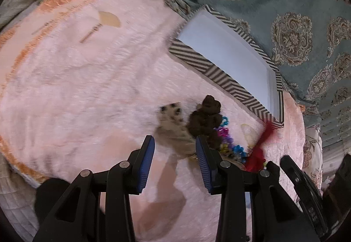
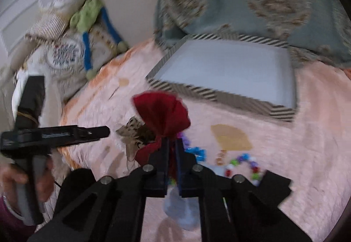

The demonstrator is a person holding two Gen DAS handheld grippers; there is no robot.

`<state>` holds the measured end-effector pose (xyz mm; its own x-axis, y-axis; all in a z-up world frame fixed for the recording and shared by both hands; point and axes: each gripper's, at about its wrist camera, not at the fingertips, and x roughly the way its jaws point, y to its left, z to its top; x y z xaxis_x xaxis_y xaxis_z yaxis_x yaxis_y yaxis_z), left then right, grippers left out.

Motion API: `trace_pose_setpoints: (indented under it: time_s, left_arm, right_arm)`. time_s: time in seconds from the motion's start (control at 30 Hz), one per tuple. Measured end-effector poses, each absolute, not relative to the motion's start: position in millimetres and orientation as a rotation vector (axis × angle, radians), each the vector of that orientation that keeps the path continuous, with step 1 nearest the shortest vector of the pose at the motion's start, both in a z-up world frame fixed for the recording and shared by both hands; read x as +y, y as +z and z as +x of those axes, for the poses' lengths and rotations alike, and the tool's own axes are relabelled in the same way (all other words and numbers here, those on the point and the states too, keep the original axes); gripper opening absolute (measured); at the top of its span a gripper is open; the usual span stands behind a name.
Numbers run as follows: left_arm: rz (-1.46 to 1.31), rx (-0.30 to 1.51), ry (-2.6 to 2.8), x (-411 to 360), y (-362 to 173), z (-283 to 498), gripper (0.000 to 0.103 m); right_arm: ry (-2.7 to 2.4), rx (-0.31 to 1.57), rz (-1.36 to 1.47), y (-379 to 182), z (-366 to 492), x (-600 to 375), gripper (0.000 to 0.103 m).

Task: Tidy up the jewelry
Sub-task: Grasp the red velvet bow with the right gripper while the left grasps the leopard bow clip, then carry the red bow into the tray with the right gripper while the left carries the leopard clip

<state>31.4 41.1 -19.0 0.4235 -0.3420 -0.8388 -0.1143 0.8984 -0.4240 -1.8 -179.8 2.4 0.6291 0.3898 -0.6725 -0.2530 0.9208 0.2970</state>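
Left wrist: left gripper [image 1: 174, 150] fingers spread w/ nothing between, over the pink mat [image 1: 76, 88], beige pouch [image 1: 172, 125] and brown pouch [image 1: 204, 121] just ahead. Striped box [image 1: 230, 84] sits at mat's far edge.

Right wrist: right gripper [image 2: 172, 150] clamped on red pouch [image 2: 162, 114]; beads [image 2: 243, 164] beside it on mat.

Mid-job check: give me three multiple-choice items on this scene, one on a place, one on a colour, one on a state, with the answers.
1. The striped box sits:
A. beyond the pile of pouches
B. under the pile
C. in the left tongs

2. The pouch in the right tongs is:
A. blue
B. red
C. white

3. The left tongs are:
A. shut on the beads
B. shut on the box
C. open, holding nothing

Answers:
1 A, the box lies farther away on the pink fur.
2 B, red fabric bunches between the shut pads.
3 C, a gap shows between the blue pads, above the beige pouch.
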Motion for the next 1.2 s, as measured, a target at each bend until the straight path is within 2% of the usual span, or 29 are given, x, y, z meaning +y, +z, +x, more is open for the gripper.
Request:
trace_pose_setpoints:
  time_s: [0.3, 0.33, 0.4, 0.47, 0.53, 0.7, 0.73, 0.77, 0.87, 1.03, 1.2]
  left_arm:
    - [-0.434, 1.170, -0.135, 23, -31, 40, 0.022]
    - [-0.433, 1.183, -0.132, 22, -34, 42, 0.022]
    - [-0.432, 1.182, -0.135, 21, -34, 43, 0.022]
    - [-0.415, 1.181, -0.134, 17, -34, 46, 0.022]
    - [-0.405, 1.189, -0.140, 13, -36, 48, 0.022]
    - [-0.364, 1.195, -0.165, 4, -42, 50, 0.022]
    - [-0.366, 1.188, -0.169, 4, -43, 49, 0.020]
    - [-0.380, 1.185, -0.173, 6, -44, 49, 0.009]
    - [-0.396, 1.178, -0.190, 15, -39, 48, 0.000]
    - [-0.383, 1.124, -0.204, 24, -10, 46, 0.000]
    - [-0.327, 1.071, -0.208, 30, 15, 40, 0.000]
  right_arm:
    - [0.350, 0.852, 0.146, -8, 2, -182, 0.003]
    - [0.342, 0.849, 0.138, -10, 1, -181, 0.007]
    - [0.344, 0.868, 0.135, -12, 10, -179, 0.021]
    - [0.348, 0.874, 0.134, -13, 22, -176, 0.049]
    - [0.347, 0.889, 0.121, -17, 37, -171, 0.056]
    - [0.373, 1.027, 0.073, -47, 76, -150, 0.054]
    - [0.385, 1.039, 0.077, -52, 78, -148, 0.036]
    - [0.393, 1.046, 0.086, -56, 79, -146, 0.016]
    - [0.380, 0.972, 0.105, -43, 68, -153, 0.016]
    - [0.364, 0.828, 0.183, 5, 46, -183, 0.016]
    - [0.345, 0.785, 0.198, 28, 28, -201, 0.016]
